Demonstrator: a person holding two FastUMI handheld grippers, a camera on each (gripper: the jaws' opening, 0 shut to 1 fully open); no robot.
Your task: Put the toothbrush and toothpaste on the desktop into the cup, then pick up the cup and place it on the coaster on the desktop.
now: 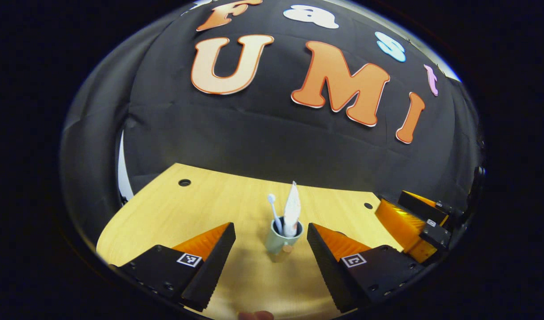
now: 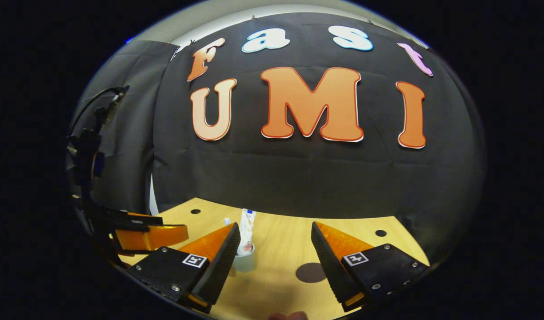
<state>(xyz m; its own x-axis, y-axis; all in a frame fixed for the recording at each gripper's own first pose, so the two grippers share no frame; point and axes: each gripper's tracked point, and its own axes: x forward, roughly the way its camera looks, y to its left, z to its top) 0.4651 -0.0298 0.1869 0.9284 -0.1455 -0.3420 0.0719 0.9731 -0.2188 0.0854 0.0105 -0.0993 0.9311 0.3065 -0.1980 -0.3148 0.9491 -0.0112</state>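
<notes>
Two fingers of the left gripper (image 1: 270,231) frame the bottom of the left gripper view, spread wide with nothing between them but bare desktop (image 1: 174,213). Beyond their tips the cup (image 1: 282,242) stands upright on the wood, apart from both fingers. Standing in it are the toothpaste (image 1: 292,211), its flat crimped end pointing up, and beside that the toothbrush (image 1: 274,213), head up and leaning slightly left. At the right edge of that view the right gripper (image 1: 414,222) hovers over the desk.

In the right gripper view the right gripper (image 2: 275,231) is likewise released, jaws wide and holding nothing. The cup (image 2: 245,262) sits just behind its left finger, partly hidden, toothpaste (image 2: 246,229) rising from it. A dark round coaster (image 2: 310,272) lies flat on the desktop between the fingers, near the cup but not under it.
</notes>
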